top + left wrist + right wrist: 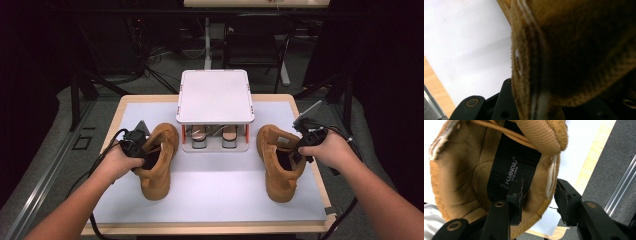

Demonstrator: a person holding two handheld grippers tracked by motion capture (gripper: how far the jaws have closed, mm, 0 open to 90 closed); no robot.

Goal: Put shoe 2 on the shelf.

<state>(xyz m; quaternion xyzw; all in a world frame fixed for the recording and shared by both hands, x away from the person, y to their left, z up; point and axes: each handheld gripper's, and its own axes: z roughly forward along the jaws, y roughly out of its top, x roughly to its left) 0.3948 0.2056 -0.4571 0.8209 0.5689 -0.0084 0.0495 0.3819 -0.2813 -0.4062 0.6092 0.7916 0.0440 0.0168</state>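
Two tan suede boots stand on a white mat, toes toward me. My left gripper sits at the collar of the left boot. In the left gripper view that boot's collar looms close and blurred, wedged between the black jaws of that gripper. My right gripper is at the collar of the right boot. In the right gripper view one jaw is inside the right boot and one outside, and my right gripper pinches the collar wall. A black insole label shows inside.
A small shoe rack with a white top stands at the back centre of the table, between the boots, with a pair of shoes on its lower shelf. The wooden table edge runs close to the right boot. Chairs and cables lie beyond.
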